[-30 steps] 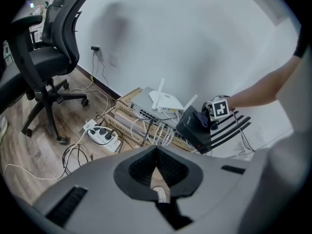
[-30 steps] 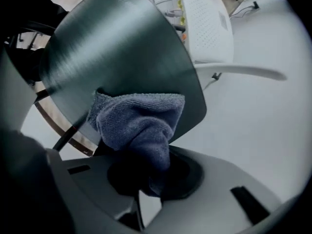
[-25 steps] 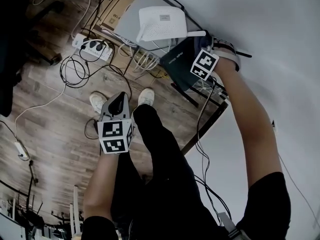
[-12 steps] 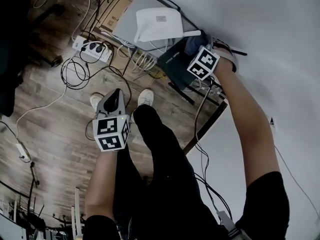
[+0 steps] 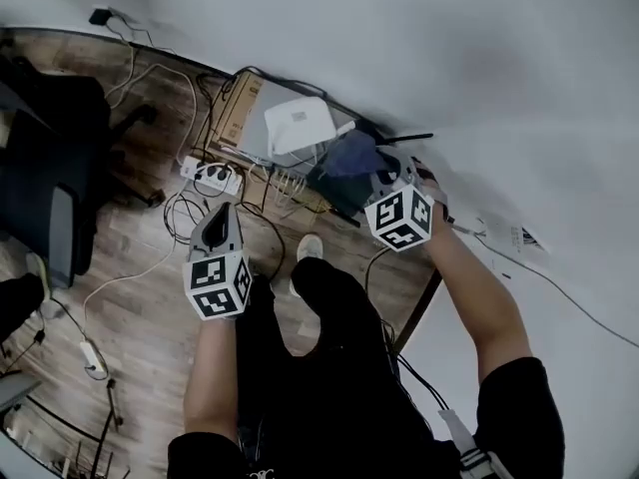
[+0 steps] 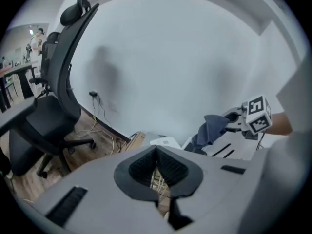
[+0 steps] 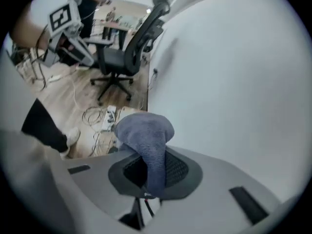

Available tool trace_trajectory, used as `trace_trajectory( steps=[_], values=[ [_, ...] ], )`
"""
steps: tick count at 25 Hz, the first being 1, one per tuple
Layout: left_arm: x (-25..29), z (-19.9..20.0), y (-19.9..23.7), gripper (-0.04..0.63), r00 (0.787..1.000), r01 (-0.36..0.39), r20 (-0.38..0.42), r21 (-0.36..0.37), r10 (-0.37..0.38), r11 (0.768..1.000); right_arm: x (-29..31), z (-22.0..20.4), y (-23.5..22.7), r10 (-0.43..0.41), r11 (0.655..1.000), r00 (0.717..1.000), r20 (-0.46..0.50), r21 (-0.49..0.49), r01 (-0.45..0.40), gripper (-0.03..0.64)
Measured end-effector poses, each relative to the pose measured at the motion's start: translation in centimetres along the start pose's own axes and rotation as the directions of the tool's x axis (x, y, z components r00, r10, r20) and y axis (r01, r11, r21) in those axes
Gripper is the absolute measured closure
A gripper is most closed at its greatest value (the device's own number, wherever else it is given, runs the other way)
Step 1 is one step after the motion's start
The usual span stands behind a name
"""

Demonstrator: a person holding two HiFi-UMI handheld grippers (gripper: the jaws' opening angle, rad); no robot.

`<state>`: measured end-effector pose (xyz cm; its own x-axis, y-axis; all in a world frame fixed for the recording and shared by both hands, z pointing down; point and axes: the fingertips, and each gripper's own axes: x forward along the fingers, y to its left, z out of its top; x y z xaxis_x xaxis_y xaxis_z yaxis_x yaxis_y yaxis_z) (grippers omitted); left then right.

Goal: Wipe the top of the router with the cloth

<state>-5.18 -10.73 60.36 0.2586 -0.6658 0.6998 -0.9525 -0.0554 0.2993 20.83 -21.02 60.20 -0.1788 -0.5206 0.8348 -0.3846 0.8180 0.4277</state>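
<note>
The white router (image 5: pixel 300 126) lies flat on a grey slab by the wall, and shows small in the left gripper view (image 6: pixel 165 142). My right gripper (image 5: pixel 377 176) is shut on the blue cloth (image 5: pixel 349 156), held just right of the router and above a dark box. The cloth (image 7: pixel 145 140) hangs bunched out of the shut jaws of the right gripper (image 7: pixel 147 173). My left gripper (image 5: pixel 222 213) hovers over the floor, lower left of the router, shut on nothing. From the left gripper (image 6: pixel 157 156) I see the cloth (image 6: pixel 209 129) in the air.
A power strip (image 5: pixel 212 178) and tangled cables (image 5: pixel 185 218) lie on the wood floor. A cardboard box (image 5: pixel 233 116) sits left of the router. A black office chair (image 5: pixel 50 193) stands at the left. A dark table edge (image 5: pixel 414 307) runs under my right arm.
The head view has swung, so the router sits lower in frame and the chair shows. My right gripper has lifted the cloth slightly; the left gripper stays low.
</note>
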Motion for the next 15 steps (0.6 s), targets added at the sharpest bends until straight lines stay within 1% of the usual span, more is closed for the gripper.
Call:
trace_trajectory(
  steps=[2, 3, 5, 6, 8, 10, 13, 15],
  values=[
    [-3.1, 3.5, -0.7, 0.594, 0.999, -0.007, 0.041, 0.009, 0.006, 1.000, -5.1, 2.6, -1.7, -0.047, 0.991, 0.994, 0.100, 0.127, 0.034, 0.586],
    [-4.8, 5.2, -1.2, 0.594, 0.998, -0.009, 0.063, 0.012, 0.009, 1.000, -7.7, 3.9, -2.5, -0.075, 0.981, 0.985, 0.154, 0.188, 0.045, 0.586],
    [-8.2, 8.7, -2.0, 0.594, 0.993, -0.022, 0.116, 0.031, 0.018, 0.999, -12.6, 6.5, -3.9, -0.139, 0.949, 0.955, 0.261, 0.310, 0.053, 0.586],
    [-9.8, 10.8, -2.4, 0.594, 0.988, -0.035, 0.150, 0.051, 0.027, 0.998, -14.8, 7.9, -4.9, -0.178, 0.930, 0.933, 0.313, 0.364, 0.055, 0.586],
    [-12.9, 15.1, -3.1, 0.594, 0.974, -0.071, 0.222, 0.093, 0.049, 0.993, -18.9, 10.7, -6.9, -0.256, 0.890, 0.877, 0.407, 0.453, 0.050, 0.586],
    [-16.5, 18.6, -4.1, 0.594, 0.959, -0.095, 0.276, 0.111, 0.061, 0.989, -22.9, 12.9, -8.1, -0.315, 0.853, 0.824, 0.472, 0.521, 0.028, 0.586],
    [-22.2, 22.4, -6.4, 0.594, 0.936, -0.117, 0.345, 0.123, 0.068, 0.986, -28.9, 15.3, -9.2, -0.378, 0.806, 0.740, 0.557, 0.592, -0.034, 0.586],
    [-25.7, 24.9, -7.9, 0.594, 0.913, -0.142, 0.400, 0.134, 0.077, 0.981, -32.5, 17.0, -10.1, -0.406, 0.780, 0.676, 0.615, 0.619, -0.095, 0.586]
  ],
)
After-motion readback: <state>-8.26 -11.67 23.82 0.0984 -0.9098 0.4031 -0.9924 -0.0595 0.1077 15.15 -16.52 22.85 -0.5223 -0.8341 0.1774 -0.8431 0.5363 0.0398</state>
